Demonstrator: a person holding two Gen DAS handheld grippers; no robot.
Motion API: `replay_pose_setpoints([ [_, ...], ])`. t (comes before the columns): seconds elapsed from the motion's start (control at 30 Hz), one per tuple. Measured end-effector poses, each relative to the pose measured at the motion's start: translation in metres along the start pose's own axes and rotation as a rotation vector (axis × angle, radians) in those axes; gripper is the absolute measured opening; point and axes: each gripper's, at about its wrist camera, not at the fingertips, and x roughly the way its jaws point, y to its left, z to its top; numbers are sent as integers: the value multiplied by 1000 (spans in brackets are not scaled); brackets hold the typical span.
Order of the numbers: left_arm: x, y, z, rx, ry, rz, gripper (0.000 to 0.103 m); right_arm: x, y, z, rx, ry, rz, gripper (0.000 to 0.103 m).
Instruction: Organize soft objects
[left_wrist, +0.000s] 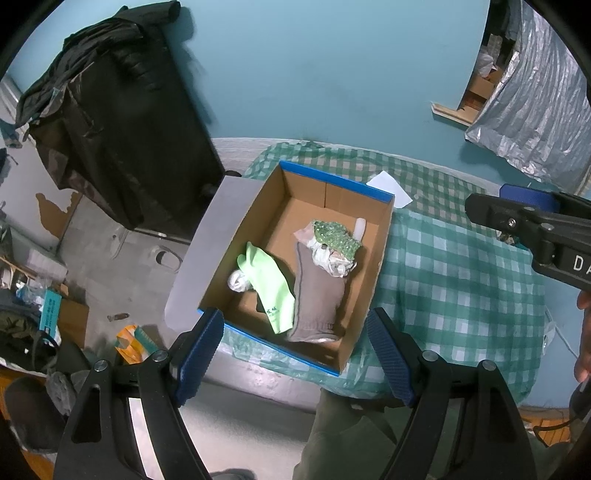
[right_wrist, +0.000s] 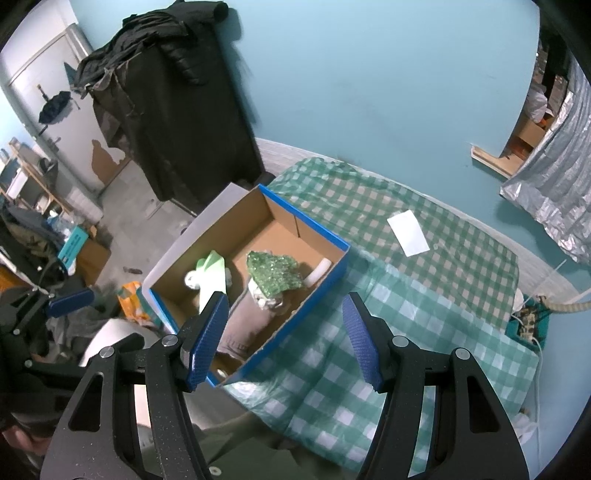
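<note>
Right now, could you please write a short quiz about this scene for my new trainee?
1. True or false: the left claw is shut on the light green sock.
2. Which item lies outside the cardboard box? A) grey sock B) white paper C) green sequin fabric
3. Fill in: the box rests on a green ____ cloth.

Key:
1. False; both claws, also the right claw, are open and empty.
2. B.
3. checkered.
</note>
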Motion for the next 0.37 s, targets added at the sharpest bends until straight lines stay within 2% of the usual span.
replay_pose_setpoints([
  [0.03, 0, 0, 0, -2, 1, 1, 81, 0, 1, -1, 1, 1, 2, 64],
  [0.13, 0, 0, 1, -1, 1, 3, 91, 0, 0, 0, 0, 0, 1, 64],
  [0.37, -3, -1, 4, -15, -17, 26, 91, 0, -1, 1, 1, 0, 1, 64],
])
